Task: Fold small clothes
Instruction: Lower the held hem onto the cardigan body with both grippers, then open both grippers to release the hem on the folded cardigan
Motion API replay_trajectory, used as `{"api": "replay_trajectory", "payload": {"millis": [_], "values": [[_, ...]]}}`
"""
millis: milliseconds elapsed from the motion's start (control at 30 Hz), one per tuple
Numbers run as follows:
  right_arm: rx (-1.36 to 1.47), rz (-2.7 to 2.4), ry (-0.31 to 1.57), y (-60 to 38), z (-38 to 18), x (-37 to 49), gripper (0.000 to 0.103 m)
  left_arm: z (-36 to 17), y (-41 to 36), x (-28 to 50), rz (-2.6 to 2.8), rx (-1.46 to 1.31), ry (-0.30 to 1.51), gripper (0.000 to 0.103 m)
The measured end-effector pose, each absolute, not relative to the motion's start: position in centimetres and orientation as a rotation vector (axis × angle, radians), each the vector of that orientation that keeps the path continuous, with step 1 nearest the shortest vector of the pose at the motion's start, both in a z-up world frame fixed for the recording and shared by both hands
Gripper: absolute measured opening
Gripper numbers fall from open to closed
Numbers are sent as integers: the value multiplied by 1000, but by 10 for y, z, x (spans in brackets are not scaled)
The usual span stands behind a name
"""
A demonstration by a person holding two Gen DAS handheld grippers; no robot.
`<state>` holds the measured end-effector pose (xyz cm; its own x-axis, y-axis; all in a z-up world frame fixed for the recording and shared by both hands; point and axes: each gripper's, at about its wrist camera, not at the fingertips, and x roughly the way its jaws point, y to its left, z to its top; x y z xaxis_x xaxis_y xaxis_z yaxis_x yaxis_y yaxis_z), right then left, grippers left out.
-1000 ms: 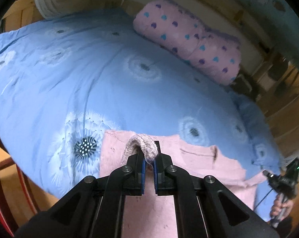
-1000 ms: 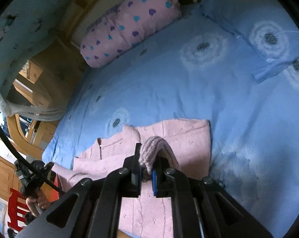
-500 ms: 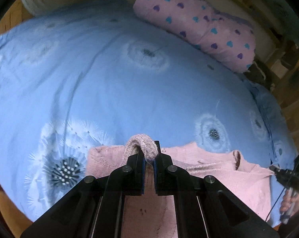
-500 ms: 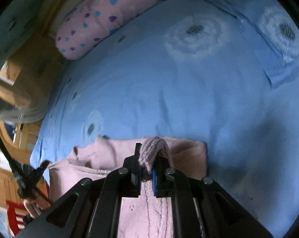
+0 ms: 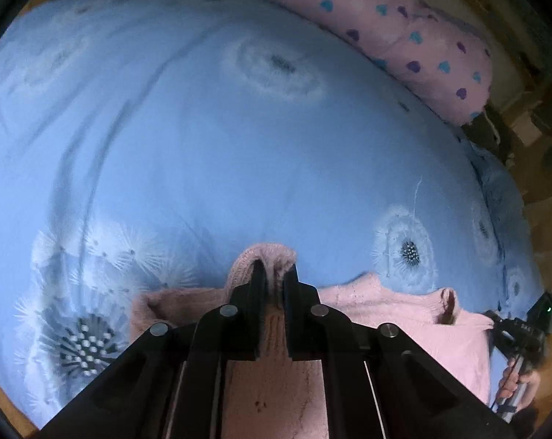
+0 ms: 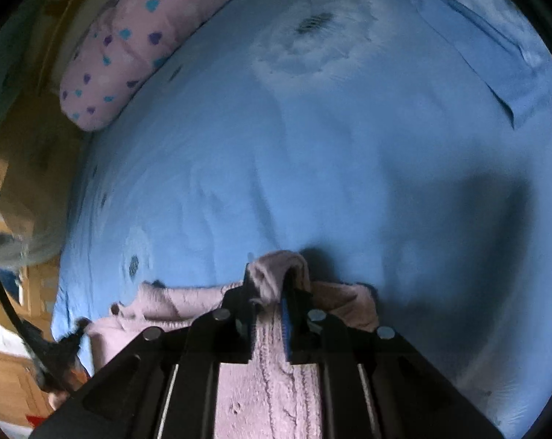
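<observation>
A small pink knit garment [image 5: 404, 311] lies on the blue duvet [image 5: 210, 153] at the near edge of the bed. My left gripper [image 5: 274, 274] is shut on a bunched edge of the garment, which loops over the fingertips. My right gripper [image 6: 270, 285] is shut on another bunched edge of the same garment [image 6: 180, 301], which stretches to its left. The right gripper [image 5: 517, 329] and the hand that holds it show at the far right of the left wrist view.
A pink pillow with blue and purple hearts [image 5: 396, 25] lies at the head of the bed, also in the right wrist view [image 6: 136, 44]. A blue pillowcase [image 6: 502, 47] lies at the right. Wooden furniture [image 6: 8, 369] stands beside the bed.
Both grippers have carried their held edges forward over the garment toward the pillow. Less pink cloth shows ahead of the fingertips and more blue duvet fills both views.
</observation>
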<state>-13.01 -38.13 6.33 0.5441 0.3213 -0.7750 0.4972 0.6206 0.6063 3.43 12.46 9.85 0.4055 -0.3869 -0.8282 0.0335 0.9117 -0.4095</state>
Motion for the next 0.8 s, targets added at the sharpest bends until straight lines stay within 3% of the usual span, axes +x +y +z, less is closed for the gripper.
{"api": "replay_trajectory", "payload": {"millis": [100,133,200,333,567,633,700,767,800], "values": [[980,-146,995,-386,68,-140,37,111,140,28,-304,-480,1050,2],[953,-182,981,-388,75,-144,58,118,145,24,-302,-501,1017,11],[879,-257,929,-391,91,-156,70,134,155,17,-293,-522,959,15],[783,-304,855,-392,111,-178,73,145,162,-1,-289,-508,989,16],[732,-103,934,-354,93,-193,73,126,155,-37,-257,-367,1152,16],[613,-60,971,-334,90,-190,72,117,149,-43,-244,-333,1187,16],[528,-49,986,-318,85,-188,63,110,142,-48,-215,-302,1204,16],[499,-34,1014,-311,79,-184,14,104,137,-53,-198,-280,1211,16],[492,-21,1009,-309,81,-184,14,102,134,-56,-181,-257,1208,16]]}}
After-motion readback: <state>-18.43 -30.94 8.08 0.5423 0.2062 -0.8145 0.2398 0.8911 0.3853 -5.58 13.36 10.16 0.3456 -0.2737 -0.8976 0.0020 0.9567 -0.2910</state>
